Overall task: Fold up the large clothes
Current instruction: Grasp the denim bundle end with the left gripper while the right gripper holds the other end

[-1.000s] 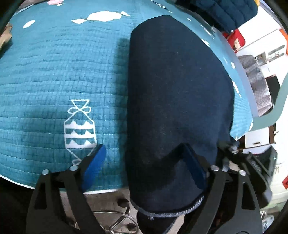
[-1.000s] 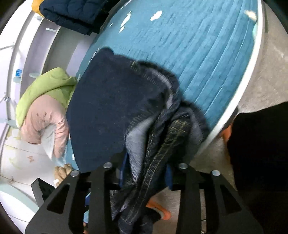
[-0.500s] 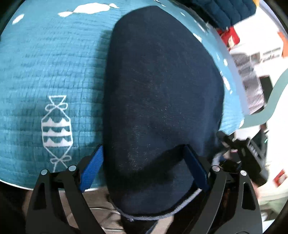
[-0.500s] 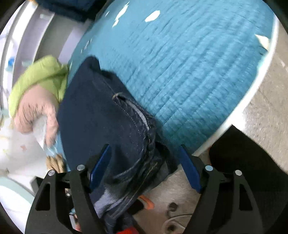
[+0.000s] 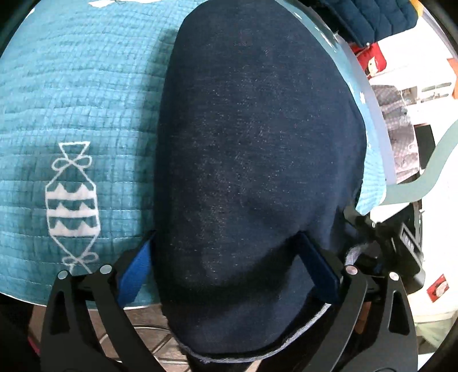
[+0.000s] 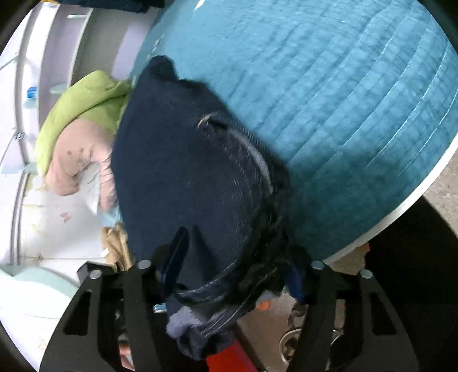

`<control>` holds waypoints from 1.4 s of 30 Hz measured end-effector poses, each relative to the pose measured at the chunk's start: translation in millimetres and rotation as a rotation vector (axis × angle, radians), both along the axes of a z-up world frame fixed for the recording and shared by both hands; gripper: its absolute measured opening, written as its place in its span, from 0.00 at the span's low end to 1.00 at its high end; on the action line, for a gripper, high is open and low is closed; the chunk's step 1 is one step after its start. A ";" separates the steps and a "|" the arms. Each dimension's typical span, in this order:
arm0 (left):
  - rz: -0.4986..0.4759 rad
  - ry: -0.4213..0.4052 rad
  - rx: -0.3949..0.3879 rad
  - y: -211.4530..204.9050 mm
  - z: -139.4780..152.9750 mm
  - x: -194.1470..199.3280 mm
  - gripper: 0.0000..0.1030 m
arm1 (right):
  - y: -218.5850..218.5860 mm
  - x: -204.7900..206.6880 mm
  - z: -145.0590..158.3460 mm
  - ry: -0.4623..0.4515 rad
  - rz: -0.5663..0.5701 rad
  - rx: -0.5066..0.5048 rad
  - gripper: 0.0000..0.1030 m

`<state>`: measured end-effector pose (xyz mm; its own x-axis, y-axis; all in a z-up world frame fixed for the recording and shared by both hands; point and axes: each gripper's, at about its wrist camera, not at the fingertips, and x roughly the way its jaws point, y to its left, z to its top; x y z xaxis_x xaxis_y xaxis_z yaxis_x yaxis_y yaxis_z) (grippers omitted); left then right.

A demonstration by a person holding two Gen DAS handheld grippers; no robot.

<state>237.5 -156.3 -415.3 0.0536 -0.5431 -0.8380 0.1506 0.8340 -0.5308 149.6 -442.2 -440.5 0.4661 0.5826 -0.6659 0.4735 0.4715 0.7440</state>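
One dark jeans (image 5: 252,160) (folded) on one teal quilt (image 5: 74,94).

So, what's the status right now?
Left gripper just opening, jeans between the jaws. Right gripper just closing on bunched jeans, grip unclear. Jeans overhang quilt edge. Nothing blocking.

Jeans (image 5: 252,171): dark navy denim, paler blue-grey on the inside at the hem, light stitching along the seams (image 6: 243,160). Quilt (image 5: 80,94): teal, grid-stitched, white candy-shaped motif (image 5: 73,209) with zigzag bands. Left tool (image 5: 229,274): black frame, bright blue pads. Right tool (image 6: 234,266): same black and blue. Bundle off the bed edge: lime green (image 6: 86,97) over pale pink (image 6: 77,163). Quilted item (image 5: 372,17): navy.
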 end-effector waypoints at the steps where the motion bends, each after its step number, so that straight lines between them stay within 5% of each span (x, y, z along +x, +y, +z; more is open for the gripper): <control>1: 0.000 -0.003 0.006 -1.5 -0.8 0.4 0.93 | 0.4 0.9 -3.8 0.014 -0.005 -0.005 0.55; 5: -0.014 -0.050 0.050 -6.4 2.4 -4.4 0.89 | 9.1 1.8 -8.1 0.034 -0.015 -0.041 0.53; 9: -0.020 -0.072 0.054 -12.8 9.8 -7.6 0.75 | 21.0 1.9 9.2 -0.005 0.020 -0.088 0.26; 11: -0.023 -0.086 0.060 -13.7 13.2 -8.7 0.68 | 25.9 4.1 17.7 -0.017 0.032 -0.124 0.22; 16: -0.078 -0.181 0.057 -11.3 43.2 -16.7 0.54 | 47.4 14.0 62.3 -0.099 0.085 -0.254 0.17; 25: -0.085 -0.367 0.034 -0.1 115.8 -12.9 0.50 | 87.6 20.9 145.9 -0.297 0.170 -0.421 0.15; 33: -0.030 -0.459 -0.030 54.6 169.7 -15.1 0.50 | 150.5 41.3 208.8 -0.453 0.253 -0.458 0.14; 42: 0.118 -0.613 -0.019 181.5 246.3 -4.1 0.50 | 263.1 90.8 274.7 -0.662 0.416 -0.408 0.14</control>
